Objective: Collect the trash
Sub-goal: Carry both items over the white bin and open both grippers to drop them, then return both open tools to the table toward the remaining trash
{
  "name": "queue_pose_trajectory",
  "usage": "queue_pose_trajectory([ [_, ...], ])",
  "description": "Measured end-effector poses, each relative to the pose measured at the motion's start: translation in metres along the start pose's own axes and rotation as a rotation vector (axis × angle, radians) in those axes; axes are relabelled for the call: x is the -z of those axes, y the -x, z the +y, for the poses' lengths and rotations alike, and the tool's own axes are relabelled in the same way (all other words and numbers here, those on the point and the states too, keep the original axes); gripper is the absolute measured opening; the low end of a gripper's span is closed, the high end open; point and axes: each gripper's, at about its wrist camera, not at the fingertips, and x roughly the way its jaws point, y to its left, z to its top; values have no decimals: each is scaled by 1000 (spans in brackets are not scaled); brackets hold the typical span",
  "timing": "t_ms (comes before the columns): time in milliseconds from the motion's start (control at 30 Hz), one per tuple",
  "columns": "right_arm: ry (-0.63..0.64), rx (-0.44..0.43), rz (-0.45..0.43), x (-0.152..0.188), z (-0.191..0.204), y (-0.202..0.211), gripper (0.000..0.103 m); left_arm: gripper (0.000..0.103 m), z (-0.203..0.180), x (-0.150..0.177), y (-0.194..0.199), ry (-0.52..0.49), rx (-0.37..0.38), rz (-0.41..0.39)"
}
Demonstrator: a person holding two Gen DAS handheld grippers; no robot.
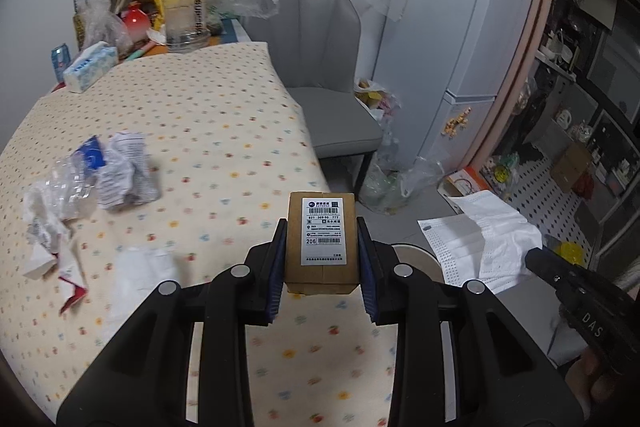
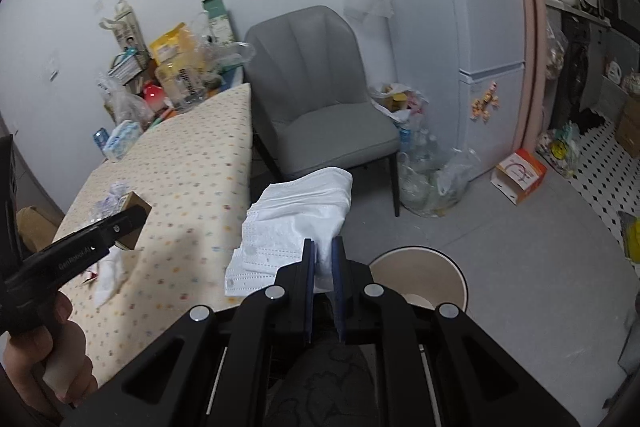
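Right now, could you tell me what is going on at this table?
A person is clearing trash with a gripper in each hand. The left gripper is shut on a small cardboard box above the table edge, and the right gripper is shut on white face masks beside the trash bin on the floor. Crumpled wrappers and paper and a white tissue lie on the dotted tablecloth.

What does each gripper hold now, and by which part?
Left gripper clamps the small cardboard parcel by its two long sides. Right gripper pinches the white face masks at one bunched edge.
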Motion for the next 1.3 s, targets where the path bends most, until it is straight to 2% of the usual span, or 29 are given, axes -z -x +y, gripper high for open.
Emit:
queue_pose_trajectory([
  [233, -92, 46, 59, 9, -52, -42, 10, 32, -34, -5, -35, -43, 13, 56],
  [500, -166, 48, 113, 14, -91, -92, 10, 32, -61, -12, -74, -64, 24, 114],
  [567, -203, 46, 126, 18, -105, -108, 15, 32, -68, -12, -81, -72, 25, 124],
  [600, -227, 41, 138, 20, -113, -116, 22, 32, -72, -12, -84, -78, 25, 131],
  [633, -247, 41, 147, 22, -119, -122, 51, 32, -76, -13, -87, -84, 25, 136],
  [667, -261, 46, 144, 26, -124, -127, 62, 32, -79, -13, -89, -90, 26, 140],
  [867, -313, 80, 163, 44, -154, -133, 62, 32, -103, -9, -103, -134, 44, 172],
  [1133, -325, 148, 97, 39, -183, -81, 66, 32, -152, 2, -125, -187, 140, 230],
  [1167, -333, 159, 84, 38, -187, -74, 66, 35, -157, 3, -126, -190, 161, 232],
  [1200, -338, 165, 76, 38, -191, -69, 66, 43, -162, 3, -127, -200, 172, 236],
  [1233, -344, 170, 68, 37, -193, -62, 66, 68, -167, 2, -127, -212, 164, 231],
  [1267, -349, 173, 60, 36, -195, -57, 66, 82, -170, 1, -123, -217, 150, 206],
  [1300, -353, 175, 49, 35, -196, -53, 66, 86, -169, -2, -116, -212, 137, 166],
])
